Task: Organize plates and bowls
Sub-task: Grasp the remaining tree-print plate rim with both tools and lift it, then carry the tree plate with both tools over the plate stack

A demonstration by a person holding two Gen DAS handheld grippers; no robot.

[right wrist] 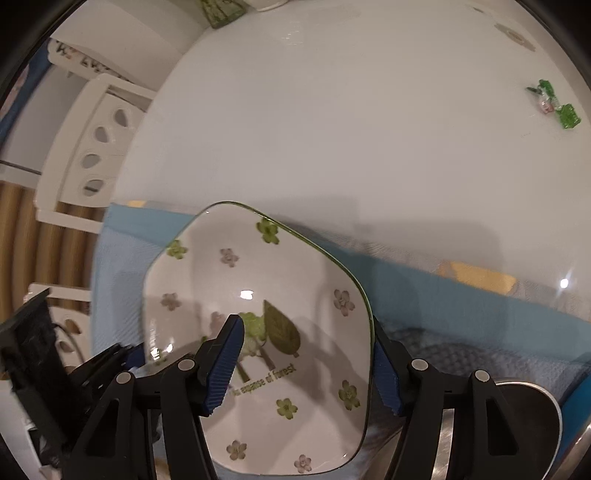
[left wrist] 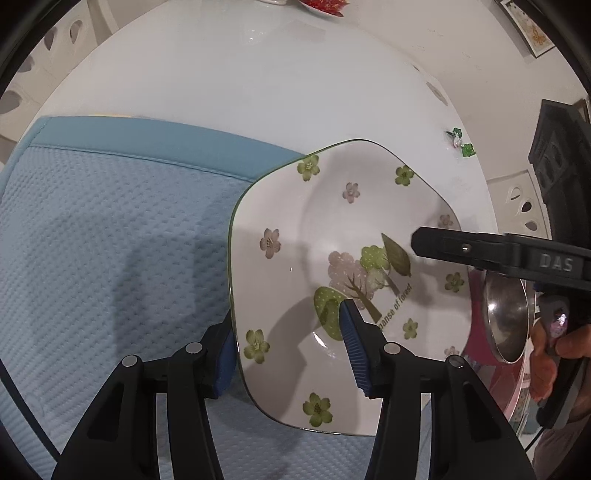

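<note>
A white, many-sided plate (left wrist: 295,229) with green and pink flowers and a tree print lies half on a blue quilted mat (left wrist: 110,229), half on the white table (left wrist: 258,74). My left gripper (left wrist: 288,319) straddles its left rim, one pad outside the edge and the other over the well, a gap showing. In the right wrist view my right gripper (right wrist: 306,326) straddles the right rim of the plate (right wrist: 258,280) the same way, its outer pad close against the edge. Both are open. One of the right gripper's fingers (left wrist: 461,249) reaches over the plate's far side.
A steel bowl (left wrist: 506,321) sits in a pink container (left wrist: 478,332) right of the plate, beside a person's hand (left wrist: 546,350). Green candy wrappers (right wrist: 554,103) lie on the table. A red-patterned dish (left wrist: 325,5) stands at the far edge. White chairs (right wrist: 92,147) surround the table.
</note>
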